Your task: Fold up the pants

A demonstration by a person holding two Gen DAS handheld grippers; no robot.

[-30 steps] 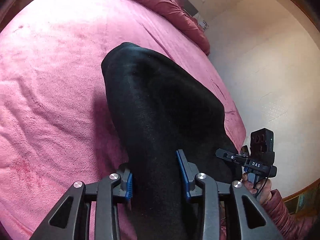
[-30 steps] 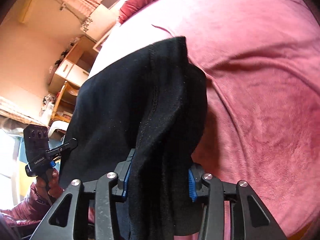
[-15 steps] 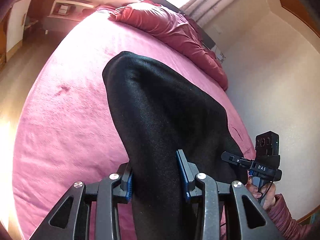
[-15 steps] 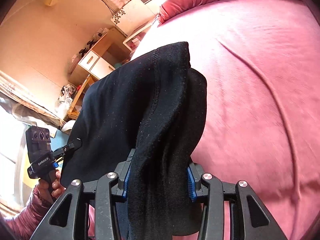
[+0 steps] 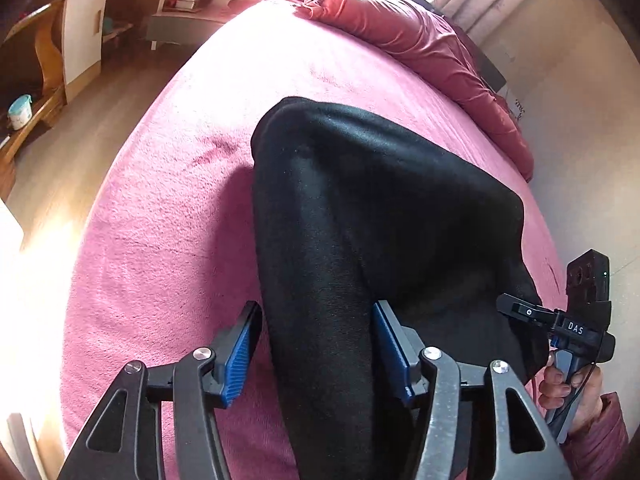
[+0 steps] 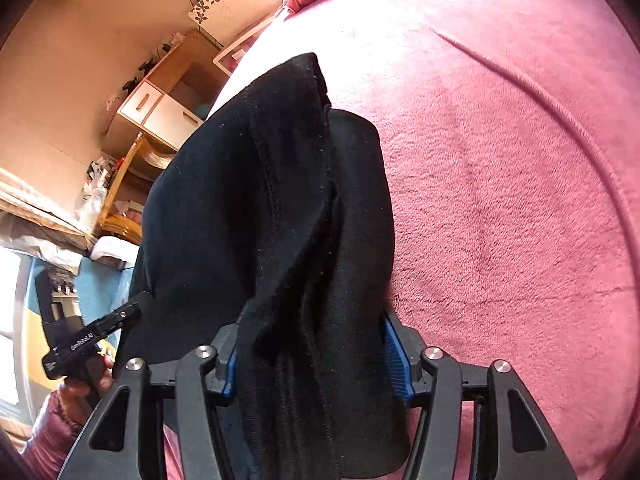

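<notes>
Pants between both of your opening tools

Your left tool (image 5: 316, 344) and right tool (image 6: 312, 350) spread, pads off the black pants (image 5: 360, 208) on the pink bed (image 5: 168, 220).

Pants on the bed, between my two grippers

The pants (image 5: 380, 216) lie on the bed (image 5: 168, 240), their near end running between my left gripper (image 5: 316, 344) fingers; my right gripper (image 6: 312, 344) straddles the other end (bunched there). A pillow (image 5: 420, 44) lies behind, a cabinet (image 6: 160, 112) off left.
</notes>
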